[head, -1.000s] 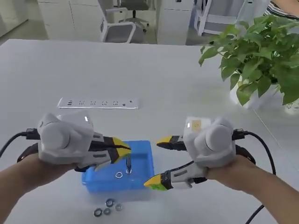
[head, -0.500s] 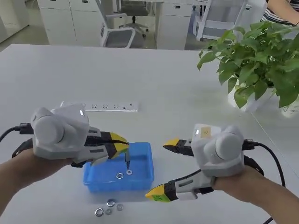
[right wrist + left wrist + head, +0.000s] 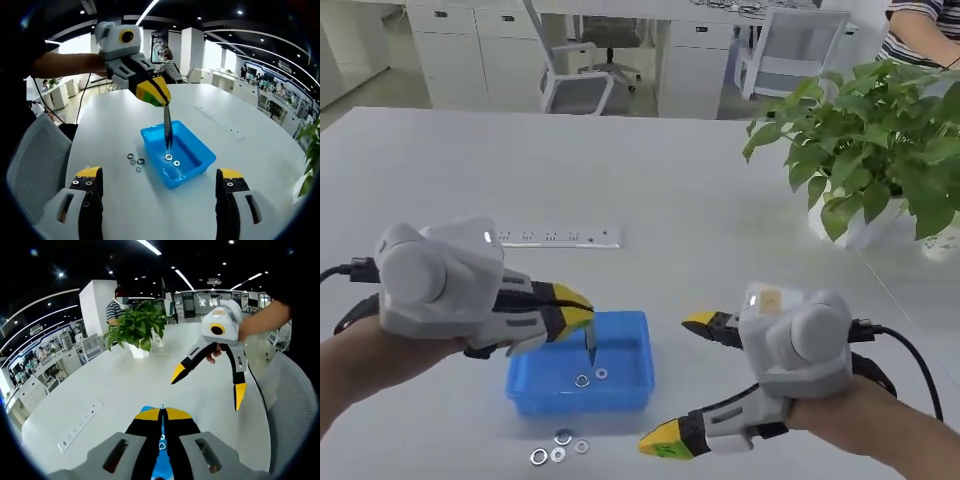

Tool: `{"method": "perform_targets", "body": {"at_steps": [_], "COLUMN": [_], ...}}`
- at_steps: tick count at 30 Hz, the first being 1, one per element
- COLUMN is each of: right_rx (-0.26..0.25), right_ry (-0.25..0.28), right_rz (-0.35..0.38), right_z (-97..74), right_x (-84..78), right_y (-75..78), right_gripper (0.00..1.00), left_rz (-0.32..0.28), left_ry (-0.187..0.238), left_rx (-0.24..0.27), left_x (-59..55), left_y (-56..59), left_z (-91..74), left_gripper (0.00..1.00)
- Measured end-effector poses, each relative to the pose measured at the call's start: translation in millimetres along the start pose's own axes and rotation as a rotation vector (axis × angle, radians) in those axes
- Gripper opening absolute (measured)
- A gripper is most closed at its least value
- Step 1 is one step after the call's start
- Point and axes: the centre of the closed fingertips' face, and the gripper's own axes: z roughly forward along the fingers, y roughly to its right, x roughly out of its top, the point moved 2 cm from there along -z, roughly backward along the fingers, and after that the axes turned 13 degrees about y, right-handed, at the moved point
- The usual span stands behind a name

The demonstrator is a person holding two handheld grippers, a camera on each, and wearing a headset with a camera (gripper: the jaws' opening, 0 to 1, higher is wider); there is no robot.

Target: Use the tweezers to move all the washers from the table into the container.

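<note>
The left gripper (image 3: 582,312) is clenched on the tweezers (image 3: 590,345), whose tips hang inside the blue container (image 3: 578,402) over two washers (image 3: 582,380). A few loose washers (image 3: 560,440) lie on the table just before it. They look light, thin and slippery, so I'd pinch across one ring's edge. The right gripper (image 3: 675,382) hangs wide open.

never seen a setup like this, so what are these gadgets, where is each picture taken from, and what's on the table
No robot here: a person holds a two-jaw gripper in each hand. The head view comes from a headset camera looking down at the table; the two round pictures come from a camera on each gripper. The left gripper is shut on tweezers, tips down over a blue container with two washers in it. More washers lie on the table beside it. The right gripper is open and holds nothing. Further back are a power strip and a plant.
</note>
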Motion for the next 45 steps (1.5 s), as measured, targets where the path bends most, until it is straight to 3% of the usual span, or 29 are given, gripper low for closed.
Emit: {"method": "perform_targets", "body": {"at_steps": [9,25,45], "right_rx": [-0.01,0.0,0.016], "right_ry": [0.003,0.007,0.004], "right_rz": [0.005,-0.002,-0.007], "right_z": [-0.4,0.7,0.6], "right_x": [-1.5,-2.2,-6.1], "right_y": [-3.6,-11.7,-21.6], "right_gripper": [1.0,1.0,0.98], "left_rz": [-0.002,-0.005,-0.038], "left_ry": [0.001,-0.001,-0.004], "left_rx": [-0.005,-0.004,-0.014], "left_x": [7.0,12.1,1.0], "left_y": [7.4,23.3,41.9], "left_z": [-8.1,-17.1,-21.0], "left_gripper": [0.05,0.05,0.05]}}
